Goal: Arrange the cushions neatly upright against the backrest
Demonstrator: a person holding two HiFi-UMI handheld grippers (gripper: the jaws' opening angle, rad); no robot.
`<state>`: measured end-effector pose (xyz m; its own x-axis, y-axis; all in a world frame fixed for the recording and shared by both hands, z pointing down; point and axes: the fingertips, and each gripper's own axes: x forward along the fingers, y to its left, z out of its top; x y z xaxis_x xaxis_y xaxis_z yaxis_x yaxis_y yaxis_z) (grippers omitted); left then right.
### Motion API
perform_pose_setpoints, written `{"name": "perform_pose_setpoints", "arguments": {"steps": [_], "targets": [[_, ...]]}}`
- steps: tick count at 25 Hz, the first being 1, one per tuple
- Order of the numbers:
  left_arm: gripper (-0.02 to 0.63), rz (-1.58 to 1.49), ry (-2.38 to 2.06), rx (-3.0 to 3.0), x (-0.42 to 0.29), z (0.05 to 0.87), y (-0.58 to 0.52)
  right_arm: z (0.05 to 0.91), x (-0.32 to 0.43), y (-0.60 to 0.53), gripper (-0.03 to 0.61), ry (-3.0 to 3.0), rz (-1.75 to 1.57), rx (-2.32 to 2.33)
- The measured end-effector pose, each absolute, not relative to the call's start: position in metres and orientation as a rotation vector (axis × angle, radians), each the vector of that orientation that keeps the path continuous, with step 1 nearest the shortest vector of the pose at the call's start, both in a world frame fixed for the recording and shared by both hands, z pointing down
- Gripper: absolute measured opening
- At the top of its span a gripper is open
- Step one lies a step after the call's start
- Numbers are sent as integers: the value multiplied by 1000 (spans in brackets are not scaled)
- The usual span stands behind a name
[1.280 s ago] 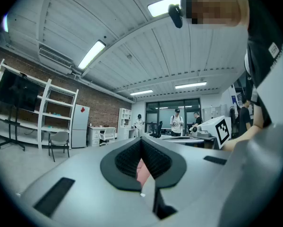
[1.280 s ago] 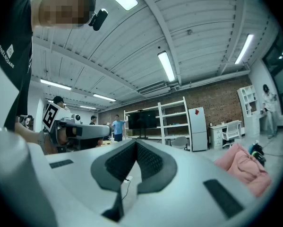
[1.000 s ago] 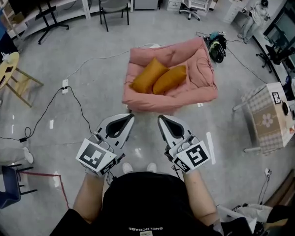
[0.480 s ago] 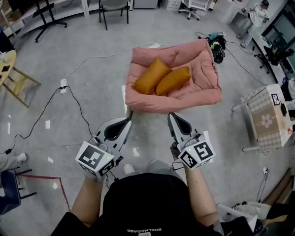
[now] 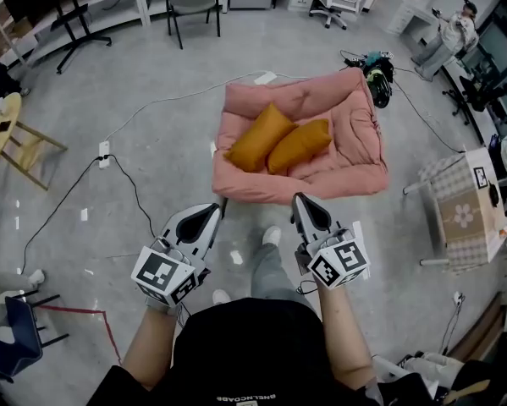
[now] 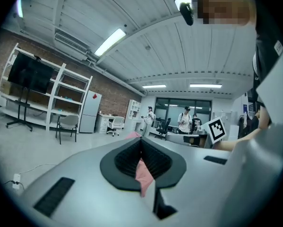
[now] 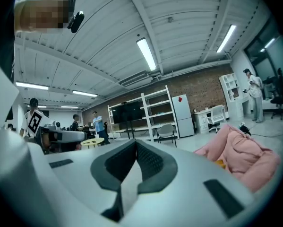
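Observation:
A low pink sofa [image 5: 355, 138] sits on the grey floor ahead of me in the head view. Two orange cushions [image 5: 257, 136] [image 5: 300, 145] lie slanted side by side on its seat, touching each other and resting on the seat, not upright. My left gripper [image 5: 215, 211] and right gripper [image 5: 302, 200] are both shut and empty, held short of the sofa's front edge. In the left gripper view the jaws [image 6: 141, 143] meet, with pink sofa fabric showing beyond them. The right gripper view shows closed jaws [image 7: 135, 144] and the pink sofa [image 7: 243, 160] off to the right.
A checkered side table [image 5: 460, 214] stands right of the sofa, and a dark bag [image 5: 377, 73] lies by its far corner. Cables [image 5: 126, 176] cross the floor at left. A yellow stool [image 5: 1, 127], a grey chair [image 5: 192, 2] and shelving lie farther off. A person [image 5: 456, 32] stands at far right.
I have stepped toward the sofa: one leg now reaches forward between the grippers, and both grippers sit nearer the sofa's front edge. Both stay shut; the cushions have not moved.

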<state>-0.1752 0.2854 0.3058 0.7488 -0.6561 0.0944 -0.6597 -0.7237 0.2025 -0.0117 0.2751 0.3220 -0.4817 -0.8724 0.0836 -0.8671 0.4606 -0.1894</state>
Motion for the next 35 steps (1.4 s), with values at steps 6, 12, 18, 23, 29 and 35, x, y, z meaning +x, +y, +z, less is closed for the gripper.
{"name": "perform_pose_setpoints", "arguments": {"steps": [6,12,18,23,29,35], "targets": [[12,83,-1095,2668,-136,324,210,354,32,192,9,2693,-449,-1521],[12,196,-1140,2608,-91,344,138,387,89,112,11,2783,-538,-1544],[12,285,-1191,2538,-50,360,87,425,165,40,28,2785,-700,-1633],[12,345,-1202,2473,-33,375,63,464,211,-18,121,2819,-807,-1763],[12,398,-1191,2443,-33,388,42,523,243,-67,196,2866,-937,-1936],[12,451,-1182,2413,-43,403,27,597,257,-100,275,2948,-1084,-2070]]}}
